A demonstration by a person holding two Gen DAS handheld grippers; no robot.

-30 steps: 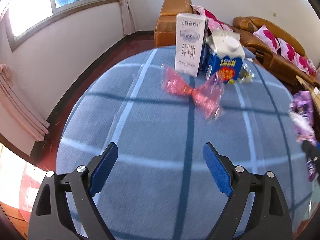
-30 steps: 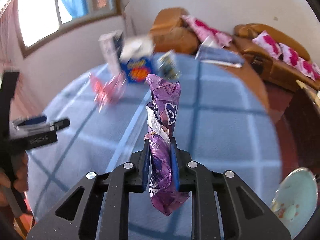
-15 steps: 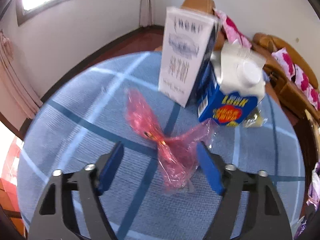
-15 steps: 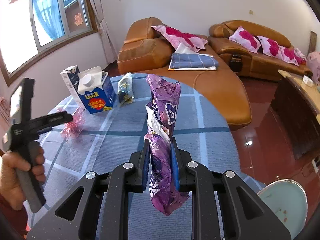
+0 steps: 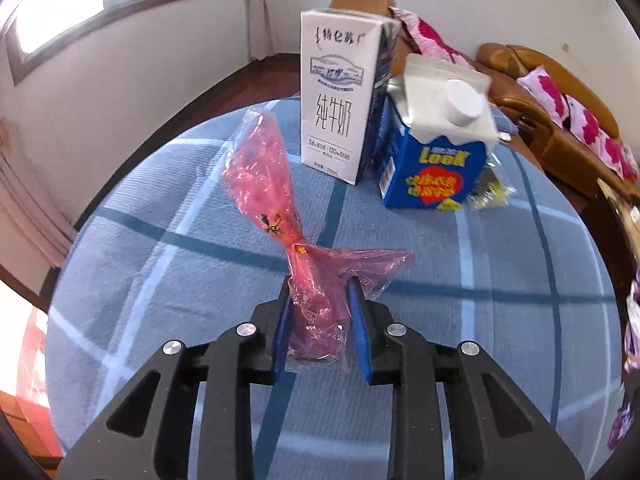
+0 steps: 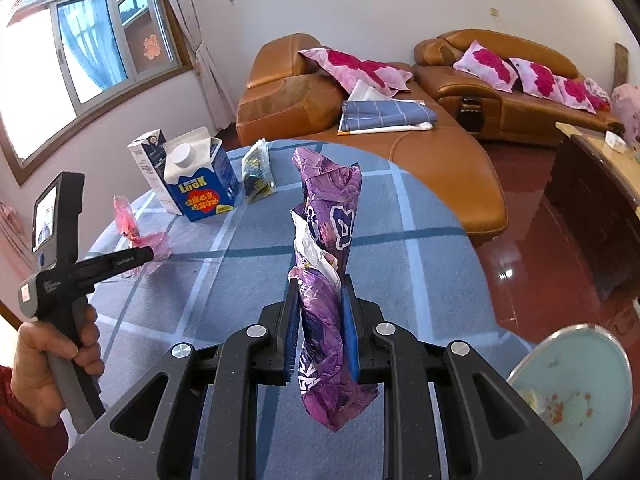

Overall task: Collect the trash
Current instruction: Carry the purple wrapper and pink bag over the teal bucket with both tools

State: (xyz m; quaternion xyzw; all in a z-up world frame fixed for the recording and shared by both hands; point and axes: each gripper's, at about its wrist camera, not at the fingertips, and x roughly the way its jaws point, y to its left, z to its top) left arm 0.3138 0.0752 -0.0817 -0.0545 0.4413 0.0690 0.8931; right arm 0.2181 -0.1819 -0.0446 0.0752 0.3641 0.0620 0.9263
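Pink cellophane wrapper sits between the closing jaws of the left gripper, its pads touching it; the right gripper stays clenched on a purple snack bag.

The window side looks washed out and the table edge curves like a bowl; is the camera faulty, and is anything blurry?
No fault. Left wrist view: the fisheye lens bends the blue checked tablecloth, daylight blows out the window, and the blue carton is slightly smeared. Right wrist view: the same bending and window glare, but the purple wrapper is sharp.
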